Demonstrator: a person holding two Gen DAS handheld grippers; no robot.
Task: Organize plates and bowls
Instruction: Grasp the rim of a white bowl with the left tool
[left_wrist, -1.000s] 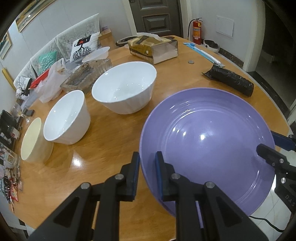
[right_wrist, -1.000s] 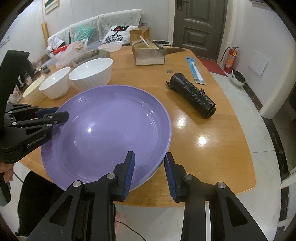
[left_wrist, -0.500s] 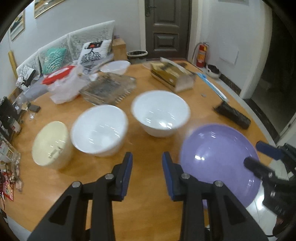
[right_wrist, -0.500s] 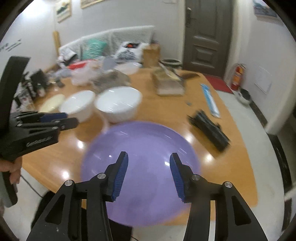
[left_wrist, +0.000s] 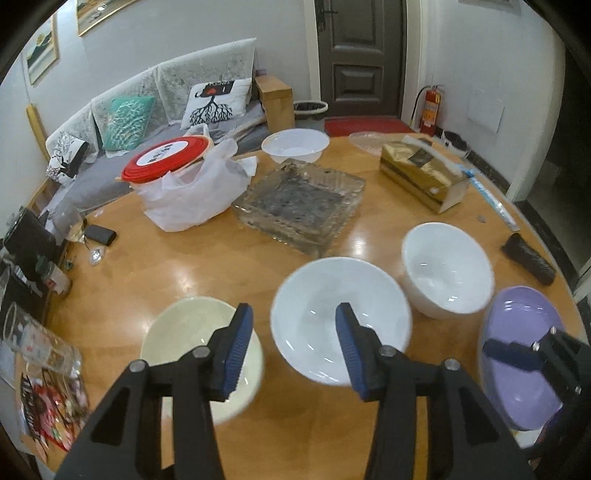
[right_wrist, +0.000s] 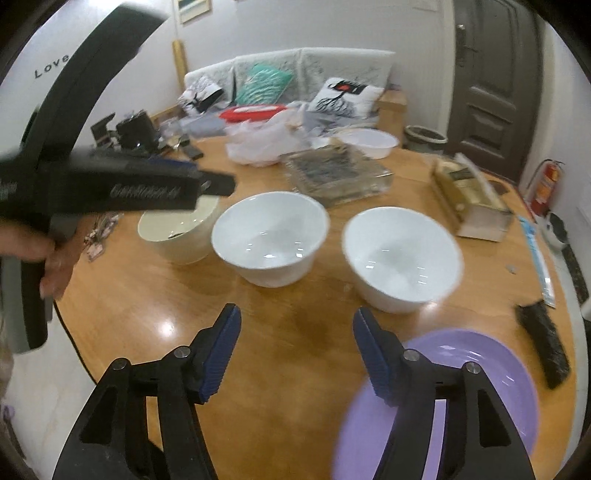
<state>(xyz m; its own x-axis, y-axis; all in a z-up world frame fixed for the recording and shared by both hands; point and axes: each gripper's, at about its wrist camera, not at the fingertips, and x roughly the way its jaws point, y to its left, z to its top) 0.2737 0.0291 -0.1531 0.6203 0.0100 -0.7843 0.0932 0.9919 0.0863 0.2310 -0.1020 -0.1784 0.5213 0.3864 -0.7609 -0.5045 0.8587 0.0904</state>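
**Both grippers free above the bowls**

Nearest, the purple plate (right_wrist: 476, 373) lies on the bench edge. Left gripper (left_wrist: 293, 345) and right gripper (right_wrist: 295, 350) hover, jaws apart, empty. Beyond, 3 bowls; center on the middle white bowl (left_wrist: 340, 317) rim before closing.

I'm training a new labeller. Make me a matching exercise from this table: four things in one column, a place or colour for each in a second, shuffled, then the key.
Things
1. plate
2. cream bowl
3. tissue box
4. red lid

Descriptions
A. gold, near the table's far right
B. purple, at the near right edge
C. resting on a white plastic bag
D. leftmost in the row of three bowls

Pairs: 1-B, 2-D, 3-A, 4-C
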